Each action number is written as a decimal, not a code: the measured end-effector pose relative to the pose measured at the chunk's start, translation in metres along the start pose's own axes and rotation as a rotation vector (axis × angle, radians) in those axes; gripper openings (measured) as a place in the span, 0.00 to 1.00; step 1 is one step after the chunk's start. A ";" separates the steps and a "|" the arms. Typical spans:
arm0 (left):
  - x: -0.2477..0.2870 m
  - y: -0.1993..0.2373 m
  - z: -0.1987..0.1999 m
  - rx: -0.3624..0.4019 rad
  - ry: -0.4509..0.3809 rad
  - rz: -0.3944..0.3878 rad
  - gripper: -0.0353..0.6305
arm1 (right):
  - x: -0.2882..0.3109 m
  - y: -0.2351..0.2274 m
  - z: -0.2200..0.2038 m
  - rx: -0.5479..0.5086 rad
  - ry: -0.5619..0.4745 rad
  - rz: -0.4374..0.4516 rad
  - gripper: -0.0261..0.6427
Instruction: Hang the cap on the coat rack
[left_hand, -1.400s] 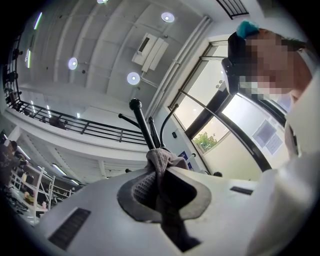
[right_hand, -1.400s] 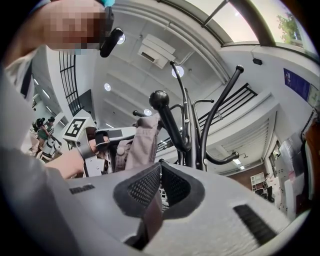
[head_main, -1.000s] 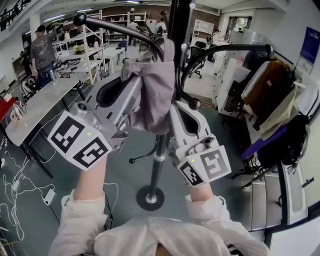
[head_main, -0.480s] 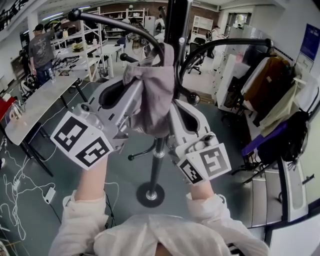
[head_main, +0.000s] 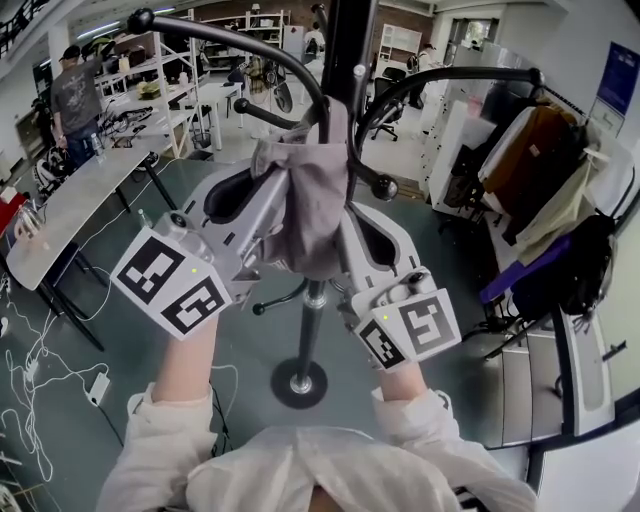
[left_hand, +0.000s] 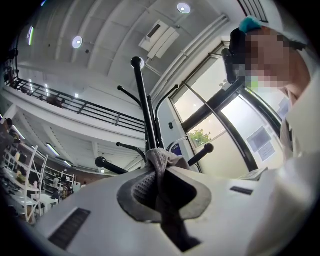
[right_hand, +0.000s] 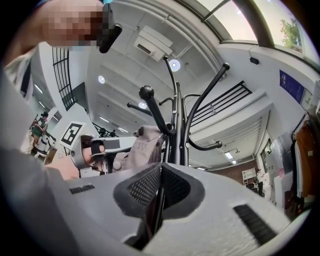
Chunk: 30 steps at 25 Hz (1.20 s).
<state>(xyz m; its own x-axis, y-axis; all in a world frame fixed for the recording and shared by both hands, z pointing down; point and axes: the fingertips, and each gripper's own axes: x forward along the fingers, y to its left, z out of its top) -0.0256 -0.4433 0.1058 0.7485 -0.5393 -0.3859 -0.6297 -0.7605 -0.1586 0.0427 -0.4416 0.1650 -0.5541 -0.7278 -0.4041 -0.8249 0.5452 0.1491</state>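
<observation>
Lowered a little since the earlier frame, the left gripper (head_main: 283, 185) had carried the cap (head_main: 310, 210) down the pole, further below the long curved arm (head_main: 230, 45). The black coat rack (head_main: 345, 40) stood straight in front of the person on its round base (head_main: 298, 383), its ball-tipped arms spreading to both sides. A long table (head_main: 70, 205) ran along the left and hung jackets (head_main: 540, 160) crowded the right. Both grippers pointed upward at the pole, the left one on its left, the right gripper (head_main: 352, 222) just beside it on the right. The grey cap hung bunched against the pole between them, just left of a short ball-tipped hook (head_main: 385, 187); whether it rested on any hook could not be told. In the left gripper view the pads were nearly together, pinching a fold of the cap (left_hand: 162, 160), whose cloth rose out of the jaws towards the pole. In the right gripper view the pads met with nothing between them, and the cap (right_hand: 142, 150) lay beyond and to their left, apart from them.
</observation>
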 end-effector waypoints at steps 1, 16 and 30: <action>0.000 0.000 -0.002 -0.003 0.002 0.002 0.09 | -0.001 0.000 -0.002 0.002 0.004 -0.002 0.04; -0.005 -0.004 -0.017 -0.004 0.020 0.000 0.09 | -0.014 -0.004 -0.020 0.017 0.053 -0.026 0.04; -0.026 -0.006 -0.016 -0.018 0.020 0.059 0.25 | -0.021 0.008 -0.020 0.050 0.063 -0.030 0.04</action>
<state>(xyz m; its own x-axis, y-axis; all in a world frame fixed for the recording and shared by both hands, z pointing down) -0.0382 -0.4304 0.1314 0.7146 -0.5902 -0.3755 -0.6689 -0.7337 -0.1198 0.0458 -0.4302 0.1930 -0.5365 -0.7679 -0.3500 -0.8355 0.5417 0.0921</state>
